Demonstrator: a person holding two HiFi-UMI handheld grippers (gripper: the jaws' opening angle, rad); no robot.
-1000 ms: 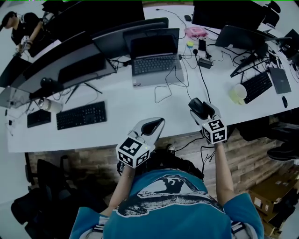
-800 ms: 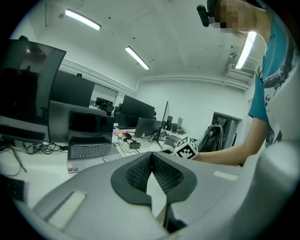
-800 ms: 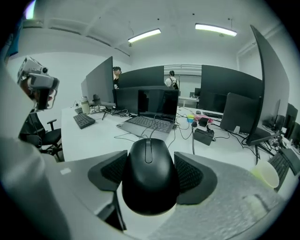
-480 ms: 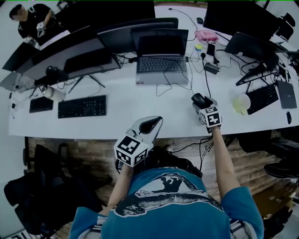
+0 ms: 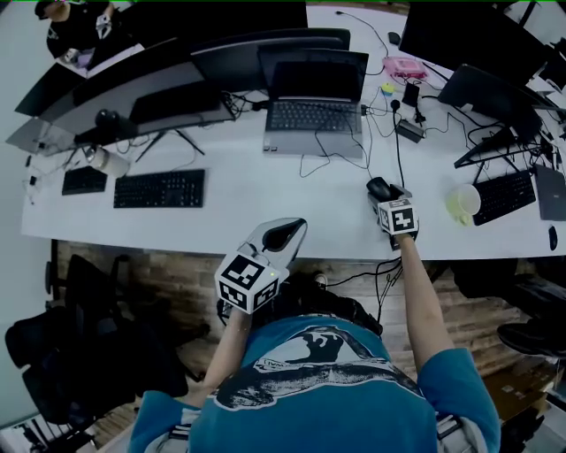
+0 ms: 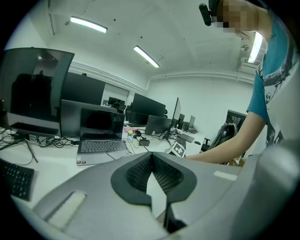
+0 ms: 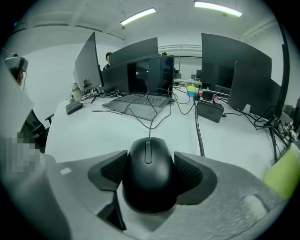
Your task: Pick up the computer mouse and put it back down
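The black wired computer mouse (image 7: 150, 180) sits between the two dark pads of my right gripper (image 7: 151, 164), which is shut on its sides. Its cord runs away over the white desk (image 7: 103, 136) toward the laptop. In the head view the mouse (image 5: 378, 188) and right gripper (image 5: 384, 195) are low over the desk's front right part; I cannot tell whether the mouse touches the surface. My left gripper (image 5: 285, 234) hovers off the desk's front edge, its pads (image 6: 161, 173) meeting with nothing between them.
An open laptop (image 5: 317, 115) stands behind the mouse, with loose cables (image 5: 395, 150) and a power adapter (image 5: 409, 130) to its right. A pale cup (image 5: 462, 203) sits right of my gripper. A black keyboard (image 5: 159, 188) and monitors (image 5: 168, 80) fill the left. A person (image 5: 80, 22) is at far left.
My right gripper has sunk toward the desk with the mouse still in it, and reached a little farther out. The left gripper has hardly moved.
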